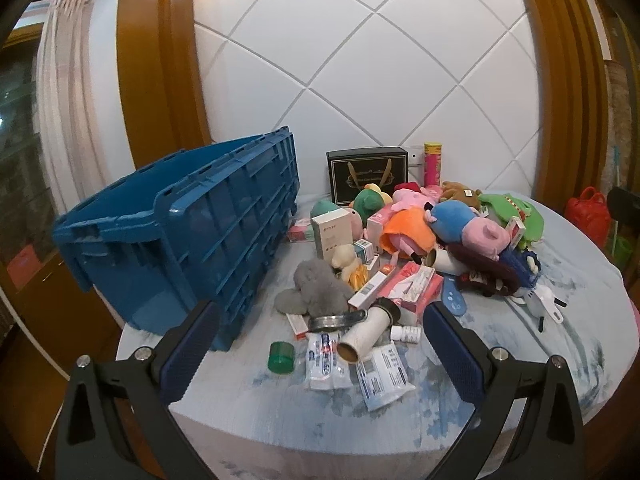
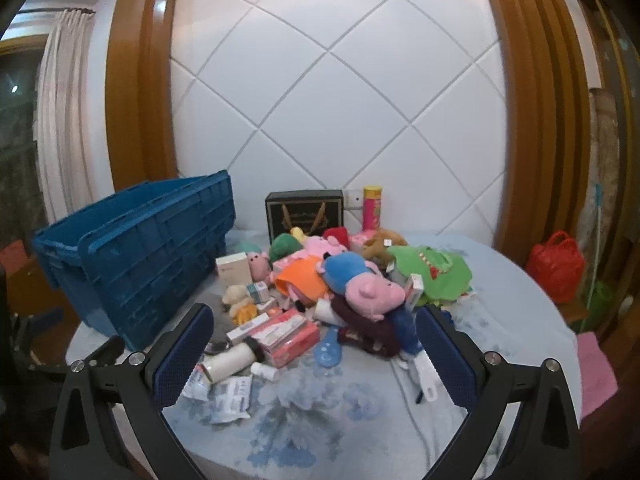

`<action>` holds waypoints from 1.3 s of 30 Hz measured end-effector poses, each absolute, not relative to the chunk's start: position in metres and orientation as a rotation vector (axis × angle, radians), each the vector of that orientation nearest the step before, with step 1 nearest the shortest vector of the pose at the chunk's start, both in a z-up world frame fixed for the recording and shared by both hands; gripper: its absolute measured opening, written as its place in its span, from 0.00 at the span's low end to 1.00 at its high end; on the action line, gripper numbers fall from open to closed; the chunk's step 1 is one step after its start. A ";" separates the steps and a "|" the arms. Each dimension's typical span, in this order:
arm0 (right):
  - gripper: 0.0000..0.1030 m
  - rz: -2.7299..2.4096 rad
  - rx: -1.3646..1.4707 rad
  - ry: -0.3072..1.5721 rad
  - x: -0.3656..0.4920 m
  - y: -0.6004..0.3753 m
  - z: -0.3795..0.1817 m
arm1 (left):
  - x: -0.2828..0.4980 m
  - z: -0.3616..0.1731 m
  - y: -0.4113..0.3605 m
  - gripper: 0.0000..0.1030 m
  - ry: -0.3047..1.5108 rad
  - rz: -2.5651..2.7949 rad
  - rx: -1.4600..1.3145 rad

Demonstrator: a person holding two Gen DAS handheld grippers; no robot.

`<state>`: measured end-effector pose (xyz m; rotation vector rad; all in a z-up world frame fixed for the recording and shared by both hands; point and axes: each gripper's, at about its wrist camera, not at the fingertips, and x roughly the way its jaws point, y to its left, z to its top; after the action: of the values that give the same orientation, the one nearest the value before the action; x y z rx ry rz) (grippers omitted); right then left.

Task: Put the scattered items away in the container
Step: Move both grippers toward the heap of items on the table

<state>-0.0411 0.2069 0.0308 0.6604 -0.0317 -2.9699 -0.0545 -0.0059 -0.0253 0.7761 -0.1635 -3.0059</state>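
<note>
A: Left gripper (image 1: 316, 344) and right gripper (image 2: 310, 354) are both spread, empty.
B: Our scattered items (image 1: 404, 248) lie heaped right of the blue crate (image 1: 192, 220); we'd judge picking one comes next.

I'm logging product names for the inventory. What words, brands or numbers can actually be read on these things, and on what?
None can be read.
White sachets: blue print, blurred.
White carton: small mark, too small.
Black gift box: gold ornament, no clear letters.
Pink canister: print blurred.
</note>
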 end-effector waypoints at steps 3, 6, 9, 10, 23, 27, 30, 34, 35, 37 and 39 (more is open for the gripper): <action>0.99 -2.990 0.669 -0.032 -0.058 0.200 0.028 | -0.073 -0.025 -0.011 1.00 -0.163 -3.029 0.774; 0.99 -3.009 0.701 0.000 -0.075 0.190 0.025 | -0.090 -0.025 -0.012 1.00 -0.180 -3.054 0.773; 0.99 -3.023 0.731 0.021 -0.088 0.186 0.022 | -0.106 -0.027 -0.010 1.00 -0.198 -3.087 0.778; 0.99 -3.032 0.739 0.023 -0.093 0.184 0.021 | -0.110 -0.026 -0.009 1.00 -0.201 -3.098 0.782; 0.99 -3.122 0.794 -0.056 -0.151 0.170 0.000 | -0.150 -0.034 0.009 1.00 -0.289 -3.180 0.781; 0.99 -3.109 0.830 -0.084 -0.169 0.181 -0.008 | -0.156 -0.038 0.019 1.00 -0.304 -3.176 0.797; 0.99 -3.088 0.849 -0.120 -0.186 0.191 -0.013 | -0.159 -0.039 0.027 1.00 -0.307 -3.167 0.810; 0.99 -3.061 0.846 -0.097 -0.206 0.195 -0.013 | -0.161 -0.037 0.034 1.00 -0.281 -3.144 0.798; 0.99 -3.054 0.841 -0.073 -0.205 0.196 -0.010 | -0.162 -0.036 0.036 1.00 -0.264 -3.136 0.799; 0.99 -3.044 0.832 -0.054 -0.196 0.206 -0.009 | -0.163 -0.037 0.040 1.00 -0.244 -3.120 0.801; 0.99 -3.033 0.823 -0.036 -0.187 0.216 -0.008 | -0.163 -0.038 0.044 1.00 -0.235 -3.104 0.804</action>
<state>-0.1868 0.2160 -0.0079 0.8228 -0.0355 -3.0331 -0.1631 0.0441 -0.0379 0.8039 -0.2348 -3.1037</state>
